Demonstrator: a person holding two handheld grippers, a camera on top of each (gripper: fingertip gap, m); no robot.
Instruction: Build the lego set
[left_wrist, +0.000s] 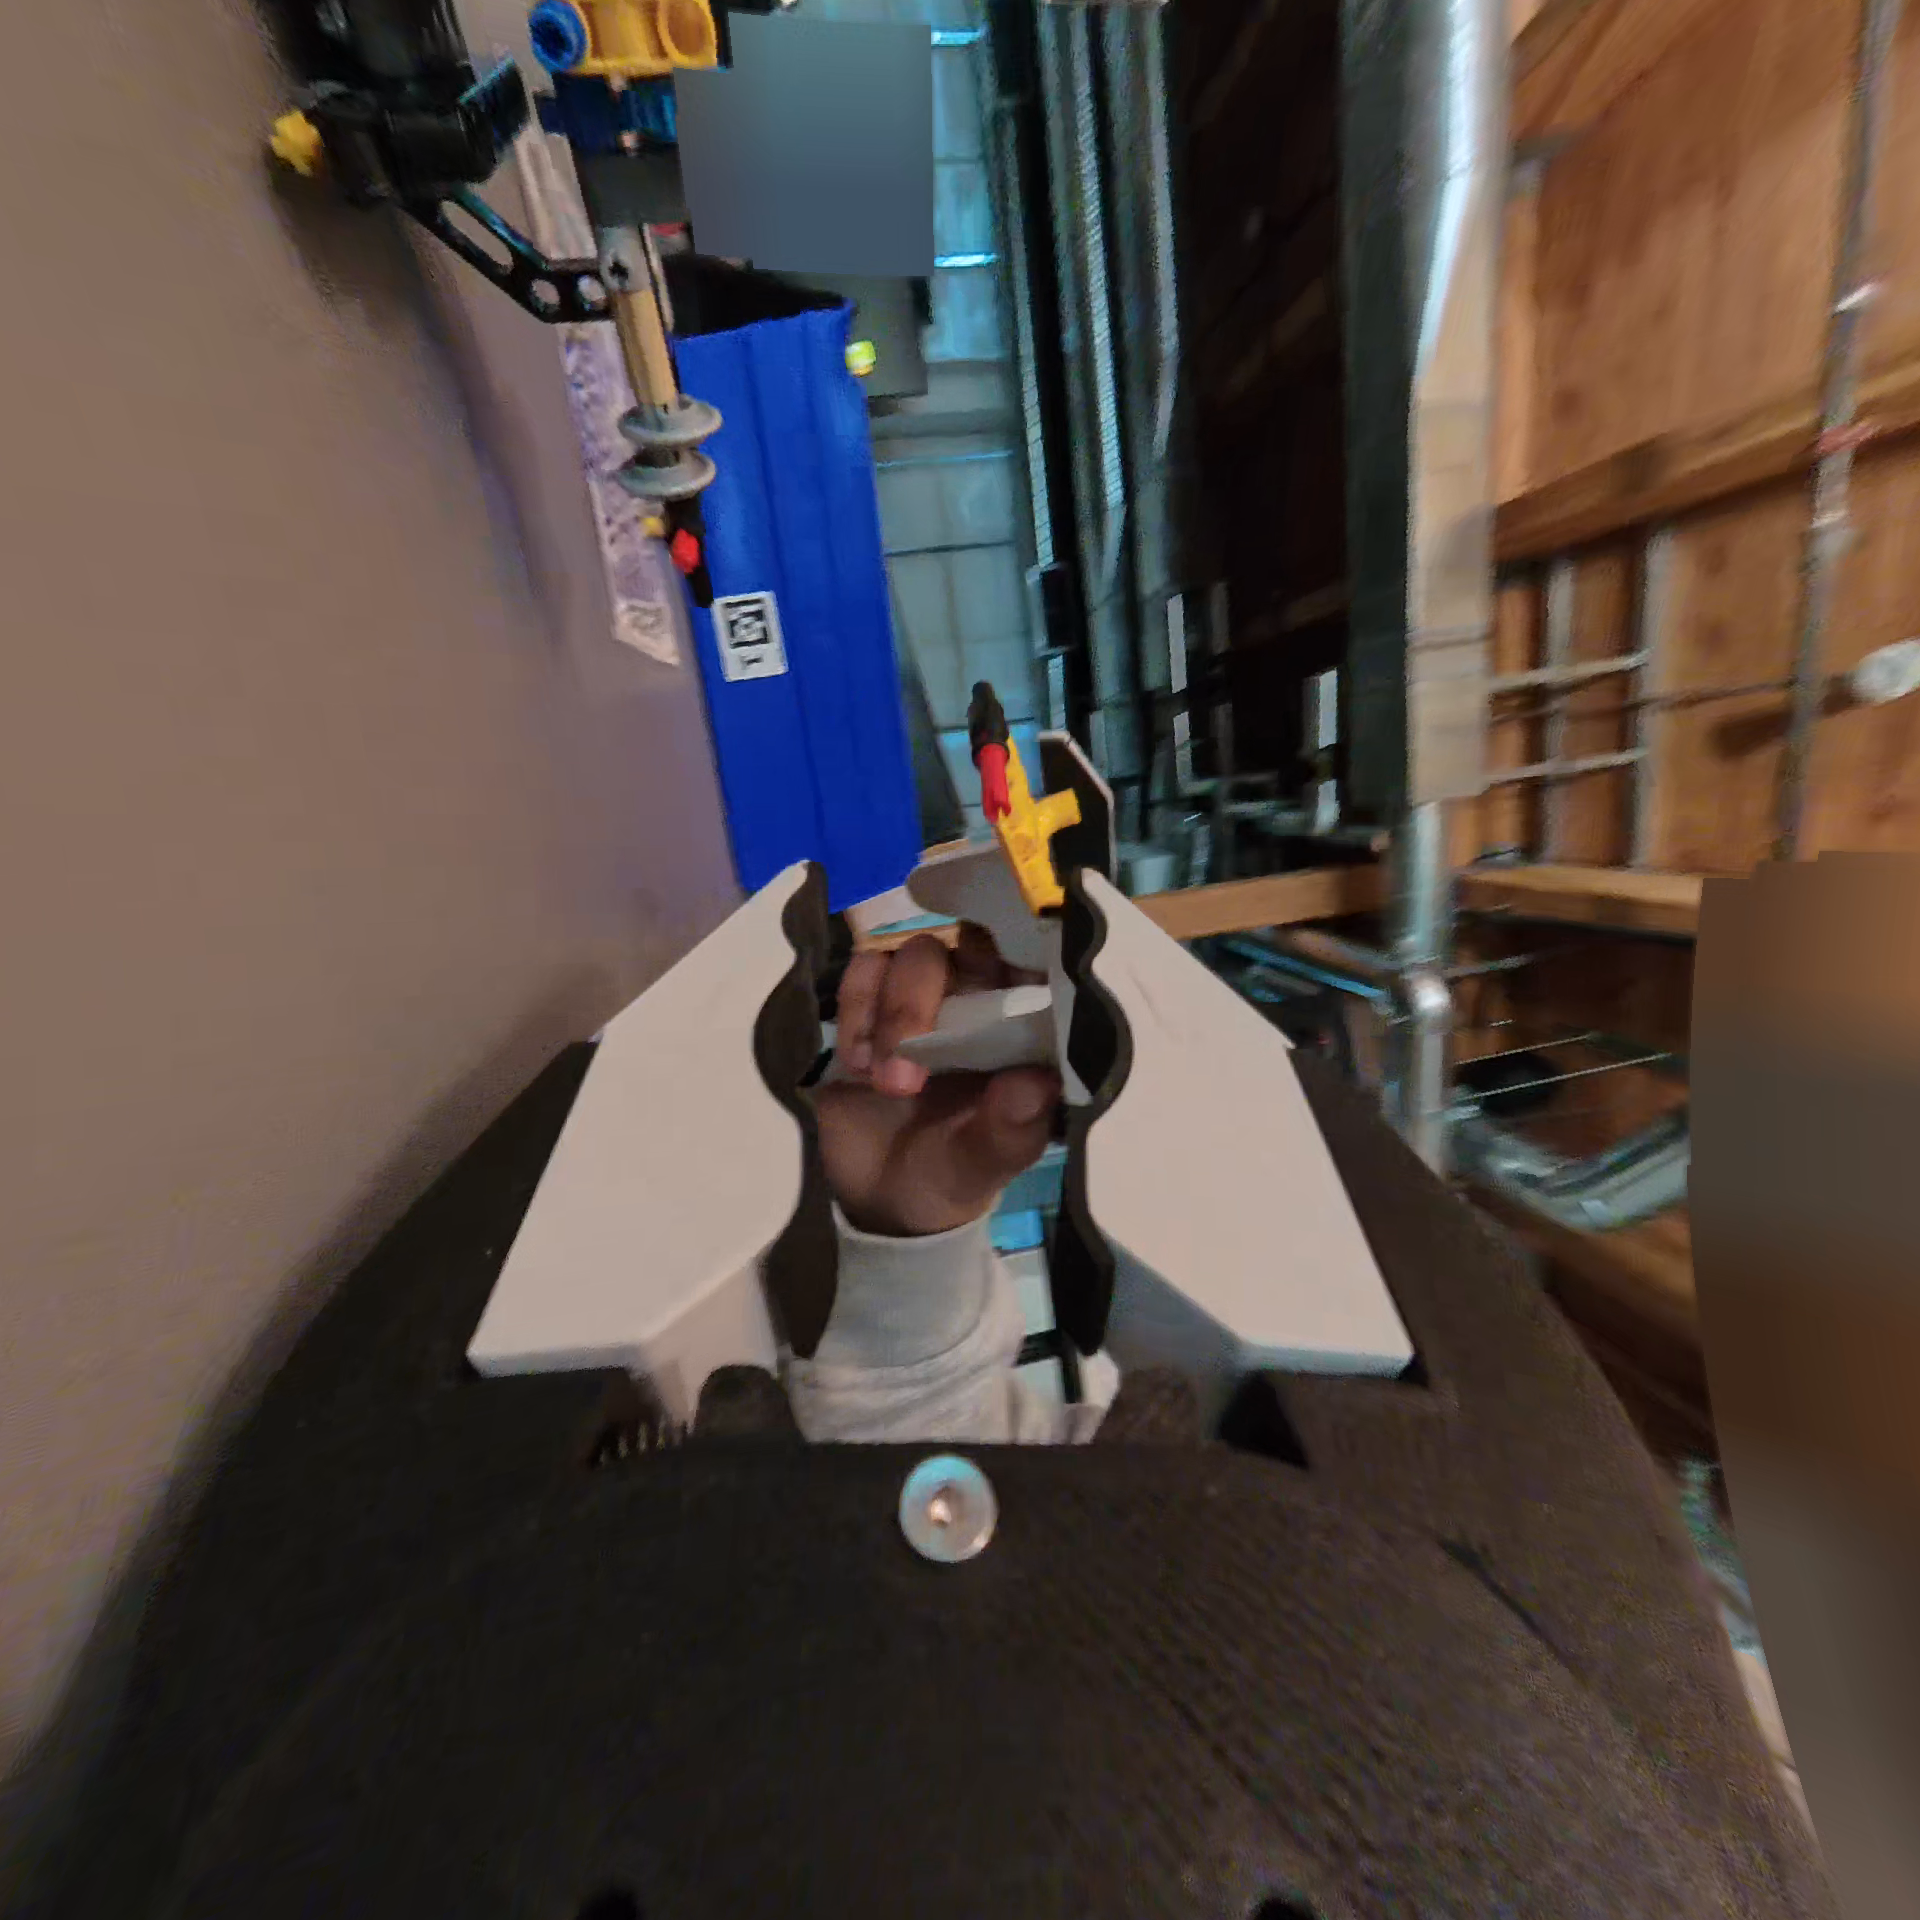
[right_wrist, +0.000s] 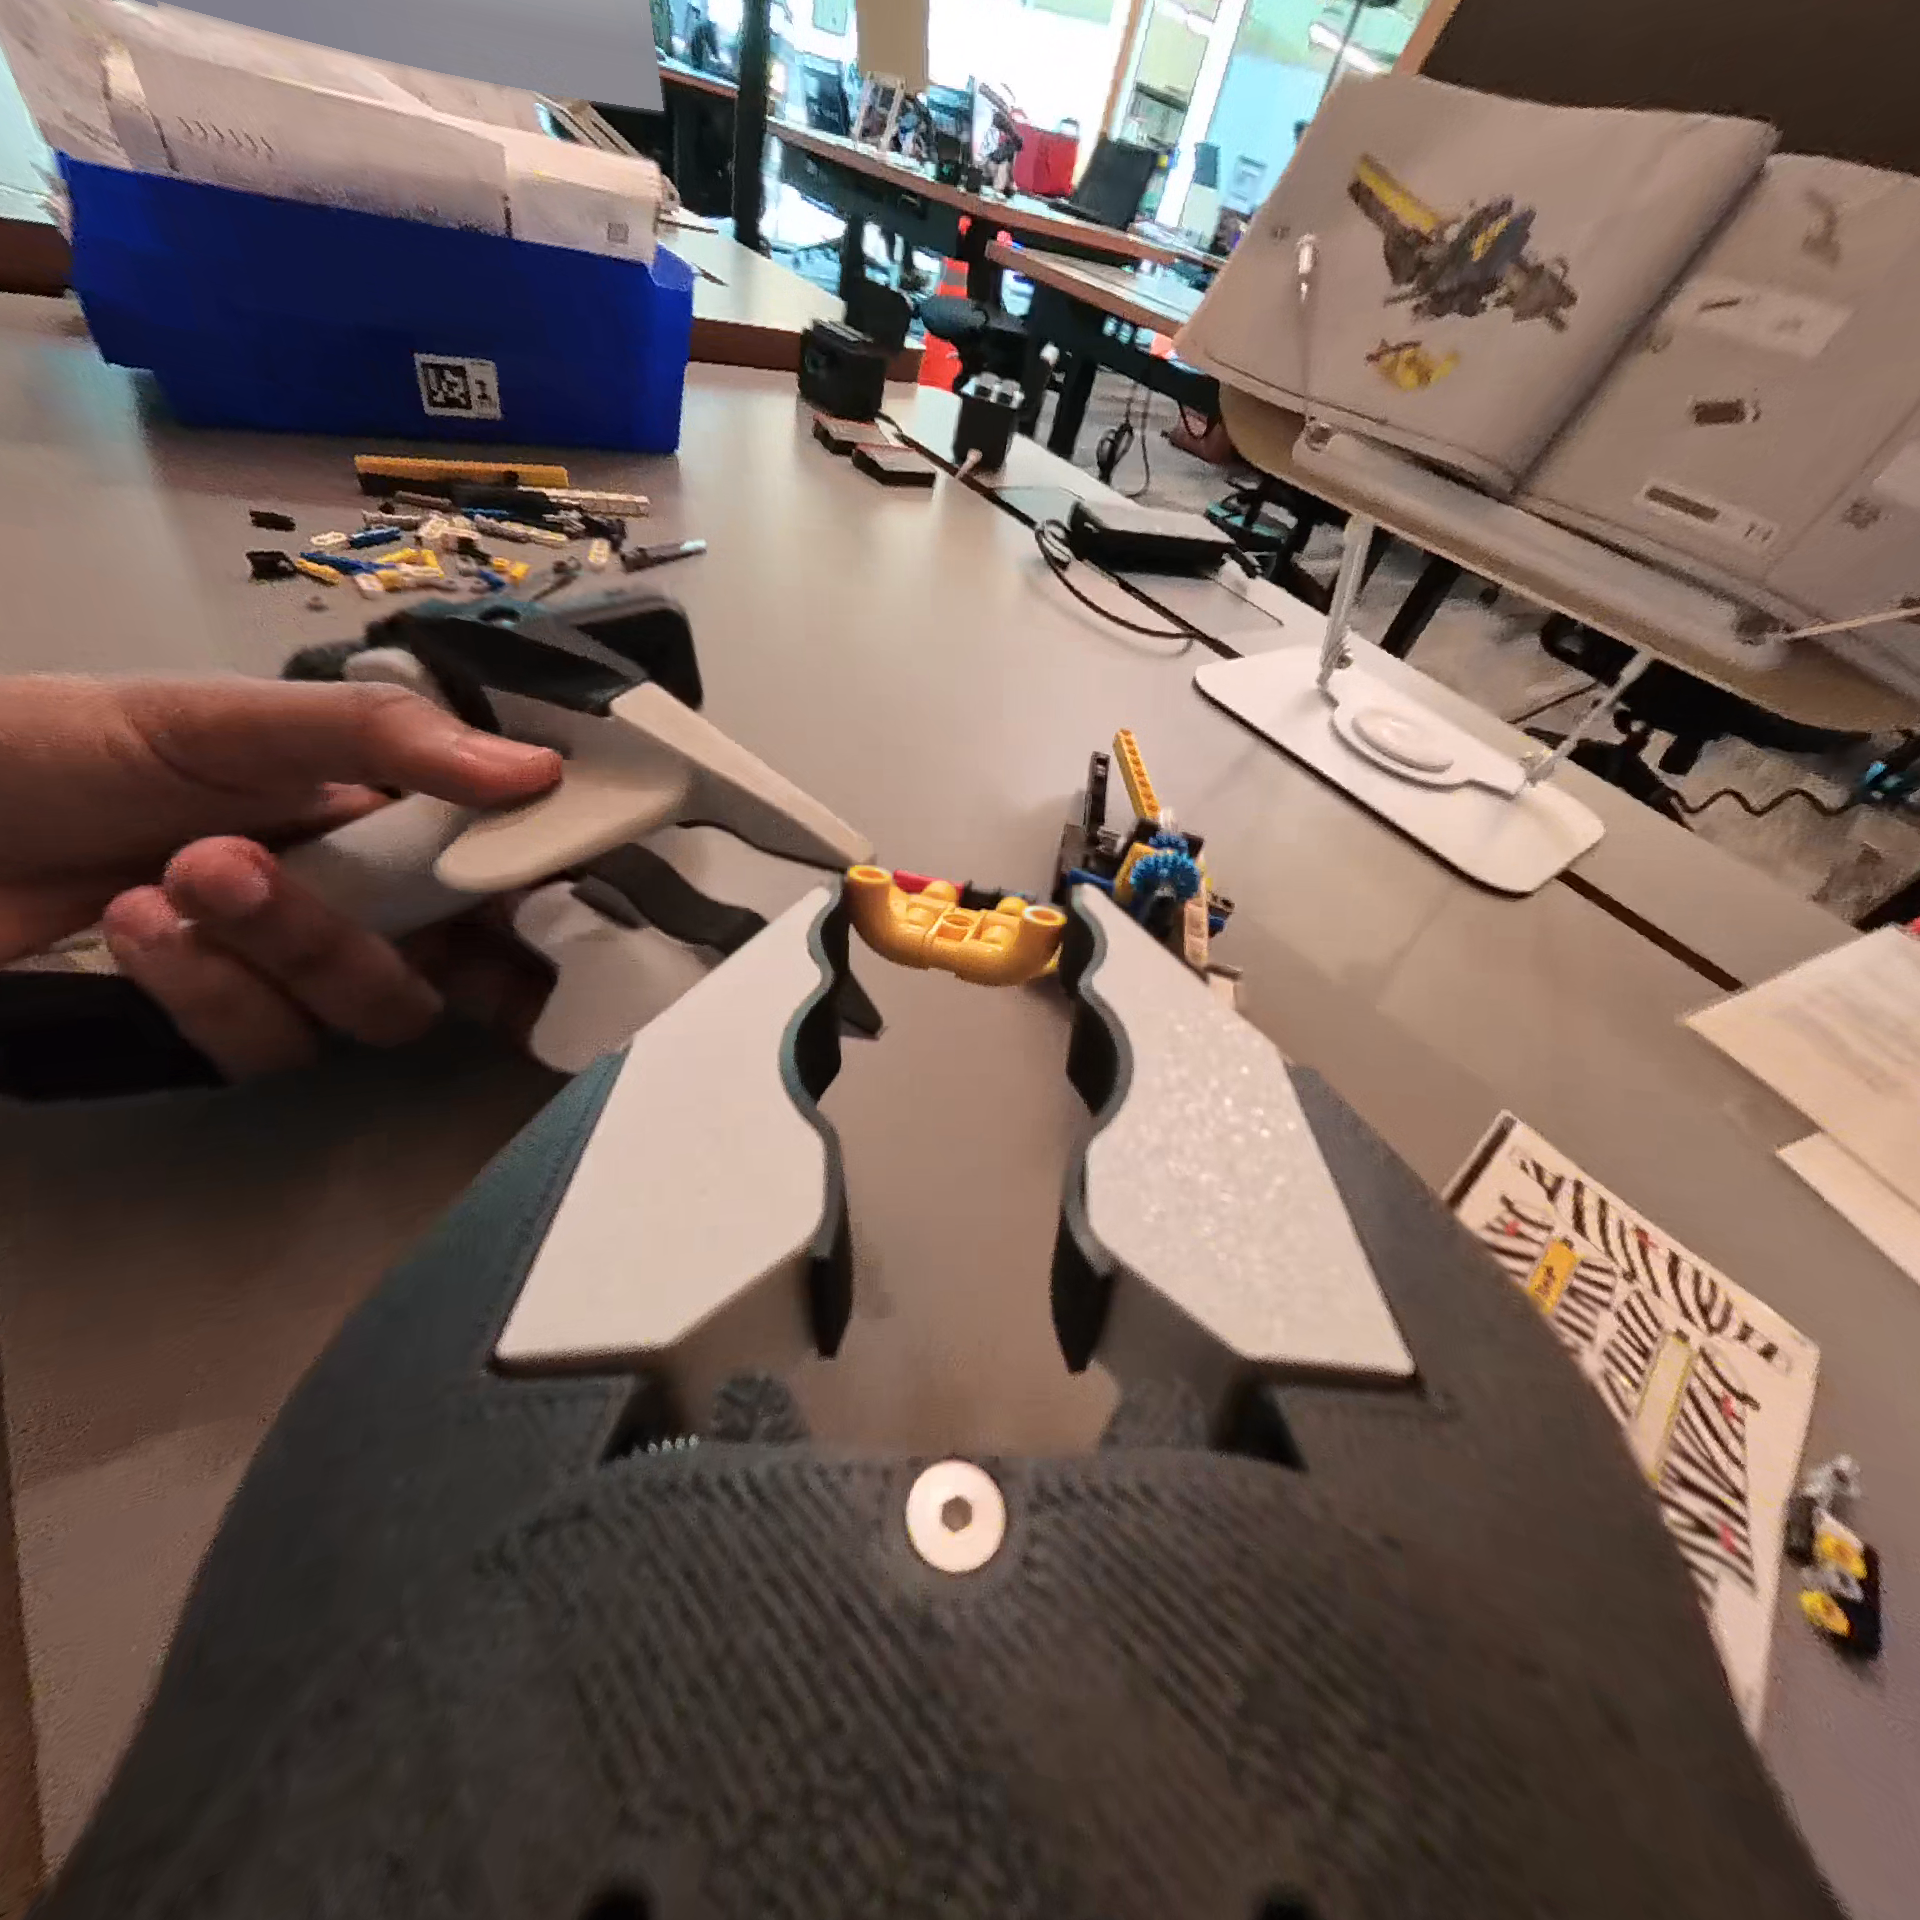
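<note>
My right gripper (right_wrist: 956, 914) is shut on a curved yellow Lego piece (right_wrist: 951, 925) with red and black pins, held above the table (right_wrist: 935, 644). My left gripper (left_wrist: 948, 904) is open and empty, tilted on its side. It also shows in the right wrist view (right_wrist: 717, 821), in a hand (right_wrist: 260, 790), with one fingertip close to the piece's left end. The left wrist view shows the yellow piece (left_wrist: 1029, 831) just past my right finger, in the other gripper. The partly built model (right_wrist: 1143, 862) stands behind the right gripper and is partly hidden by it. It also shows in the left wrist view (left_wrist: 623, 312).
A blue bin (right_wrist: 384, 312) with papers on it stands at the back left, with loose Lego pieces (right_wrist: 457, 540) in front of it. An instruction booklet (right_wrist: 1507, 291) rests on a white stand at the right. A sticker sheet (right_wrist: 1631, 1351) and small parts (right_wrist: 1834, 1558) lie near right.
</note>
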